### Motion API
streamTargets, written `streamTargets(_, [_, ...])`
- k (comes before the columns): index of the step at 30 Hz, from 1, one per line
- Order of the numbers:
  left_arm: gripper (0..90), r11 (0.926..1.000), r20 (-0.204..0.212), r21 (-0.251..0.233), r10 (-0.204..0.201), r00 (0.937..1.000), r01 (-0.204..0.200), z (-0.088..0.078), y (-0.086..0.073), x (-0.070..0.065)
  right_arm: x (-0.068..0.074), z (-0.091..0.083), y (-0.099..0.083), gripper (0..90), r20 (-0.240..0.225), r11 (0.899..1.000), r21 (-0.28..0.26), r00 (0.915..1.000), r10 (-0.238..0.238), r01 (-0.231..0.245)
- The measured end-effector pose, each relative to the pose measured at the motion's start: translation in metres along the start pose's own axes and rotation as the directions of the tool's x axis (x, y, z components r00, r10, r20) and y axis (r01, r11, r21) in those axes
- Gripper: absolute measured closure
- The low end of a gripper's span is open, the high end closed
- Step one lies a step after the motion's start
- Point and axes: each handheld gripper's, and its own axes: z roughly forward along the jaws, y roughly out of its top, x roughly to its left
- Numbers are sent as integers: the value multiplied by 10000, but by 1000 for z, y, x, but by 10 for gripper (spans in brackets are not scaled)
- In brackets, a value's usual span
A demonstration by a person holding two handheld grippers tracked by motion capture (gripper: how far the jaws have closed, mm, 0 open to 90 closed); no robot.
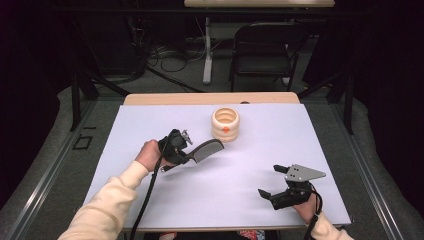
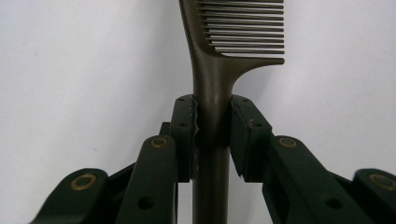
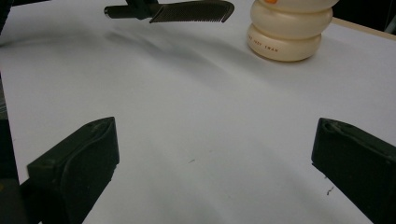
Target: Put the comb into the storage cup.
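The left tool (image 1: 186, 150) is clamping a dark comb (image 1: 206, 149) by its handle, holding it just in front of the cream ribbed container (image 1: 225, 124) standing on the white counter (image 1: 260, 170). The right tool (image 1: 272, 180) is sitting well apart from the container, jaws spread wide, gripping nothing.

Table (image 1: 150, 99) with pale wood edge showing along far side, topped by white sheet (image 1: 235, 175) covering nearly all of it. Cream ribbed holder (image 1: 225, 123), ring-stacked, open-topped, orange mark on front, standing upright on sheet near far centre.
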Motion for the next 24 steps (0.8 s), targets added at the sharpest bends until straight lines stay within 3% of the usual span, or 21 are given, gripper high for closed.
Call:
streamTargets(13, [726, 9936, -129, -1095, -307, 9994, 291, -7, -9, -2, 0, 0, 0, 4, 5, 10000, 13, 10000, 4, -4])
streamTargets(18, [726, 9876, -173, -1517, -428, 9989, 397, -9, -11, -2, 0, 0, 0, 4, 20, 10000, 2, 10000, -6, 6])
streamTargets(24, [726, 9754, -204, -2115, -679, 9975, 621, -12, -15, -2, 0, 0, 0, 4, 32, 10000, -1, 10000, -2, 2])
